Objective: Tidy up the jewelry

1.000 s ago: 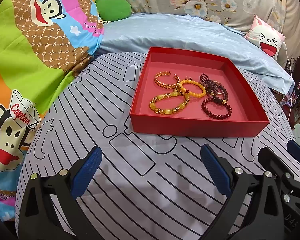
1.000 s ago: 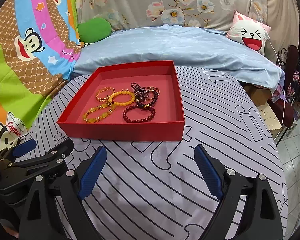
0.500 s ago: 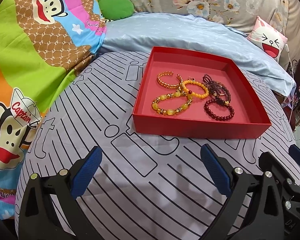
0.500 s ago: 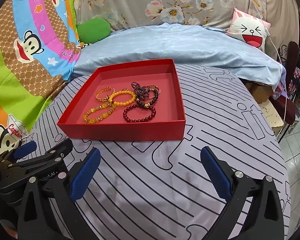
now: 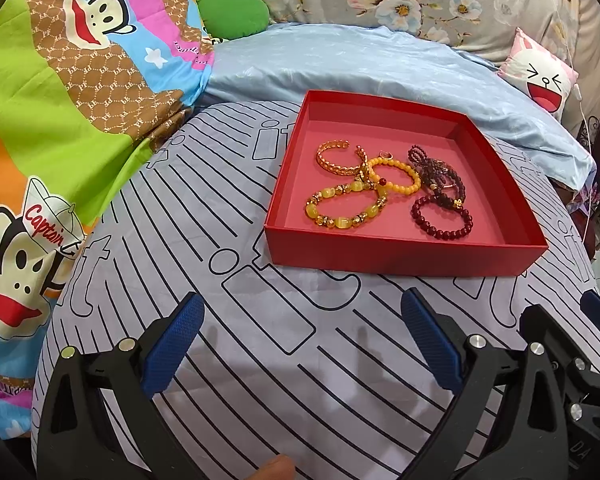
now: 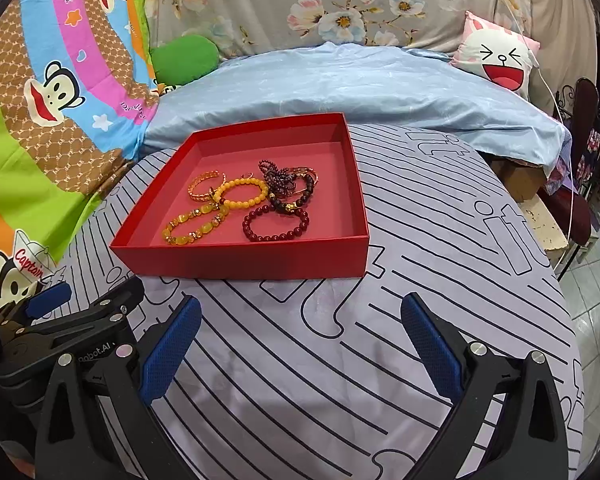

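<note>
Beaded and gold bracelets (image 5: 384, 194), heaped in shallow red cardboard box (image 5: 404, 258), twelve o'clock of both grippers: left gripper (image 5: 302, 340) fingers apart, right gripper (image 6: 300, 344) fingers apart.

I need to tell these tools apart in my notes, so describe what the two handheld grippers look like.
Both look alike. The left gripper and the right gripper each have a black plastic frame with triangular cut-outs, silver round bolts at the pivots, and two fingers faced with blue, finely textured pads. The left one carries small white lettering on its body. No cables or sleeves show.
</note>
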A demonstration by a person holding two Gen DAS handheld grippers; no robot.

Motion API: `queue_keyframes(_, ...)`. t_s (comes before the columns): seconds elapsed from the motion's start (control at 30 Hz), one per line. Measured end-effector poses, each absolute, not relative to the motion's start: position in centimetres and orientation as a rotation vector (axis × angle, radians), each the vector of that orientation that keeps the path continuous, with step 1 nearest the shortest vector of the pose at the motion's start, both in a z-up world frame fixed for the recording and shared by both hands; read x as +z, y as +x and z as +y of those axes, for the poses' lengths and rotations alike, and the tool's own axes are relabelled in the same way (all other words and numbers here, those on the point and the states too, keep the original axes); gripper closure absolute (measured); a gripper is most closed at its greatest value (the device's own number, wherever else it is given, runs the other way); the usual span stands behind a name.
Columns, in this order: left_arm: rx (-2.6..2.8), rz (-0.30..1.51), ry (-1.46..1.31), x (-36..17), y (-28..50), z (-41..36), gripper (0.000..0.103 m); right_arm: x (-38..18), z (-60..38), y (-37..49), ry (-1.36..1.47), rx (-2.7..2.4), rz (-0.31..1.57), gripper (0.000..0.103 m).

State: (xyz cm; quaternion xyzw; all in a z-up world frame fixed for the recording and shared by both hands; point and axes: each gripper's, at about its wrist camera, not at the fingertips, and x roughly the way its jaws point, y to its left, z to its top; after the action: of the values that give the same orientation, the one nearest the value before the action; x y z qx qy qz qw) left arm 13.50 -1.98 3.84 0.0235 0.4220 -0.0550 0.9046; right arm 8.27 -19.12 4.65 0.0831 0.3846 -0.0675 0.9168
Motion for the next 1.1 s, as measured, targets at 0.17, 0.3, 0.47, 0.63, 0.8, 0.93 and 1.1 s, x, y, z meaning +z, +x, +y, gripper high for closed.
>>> queue_keyframes(0.17,-0.111,0.868,0.053,3.76,13.53,-2.02,0.009,4.51,-19.31,8.34,0.180,-0.127,0.797,0.007)
queue_keyframes(0.3,-0.107,0.866,0.060,3.70,13.55,-2.10,0.009,4.45,-19.34,8.38,0.175,-0.132,0.794,0.007)
queue_keyframes(0.47,-0.107,0.868,0.049,3.70,13.69,-1.89,0.009,4.44,-19.09,8.27,0.172,-0.128,0.793,0.007)
queue_keyframes(0.63,-0.103,0.866,0.042,3.69,13.69,-1.72,0.009,4.46,-18.95,8.24,0.172,-0.127,0.794,0.007)
queue_keyframes(0.8,-0.101,0.866,0.045,3.67,13.59,-1.71,0.009,4.47,-18.95,8.24,0.172,-0.127,0.794,0.007)
queue_keyframes(0.93,-0.100,0.864,0.049,3.65,13.57,-1.80,0.009,4.48,-18.93,8.23,0.173,-0.127,0.795,0.007)
queue_keyframes(1.1,-0.100,0.863,0.054,3.69,13.75,-1.77,0.009,4.48,-18.97,8.25,0.172,-0.127,0.795,0.007)
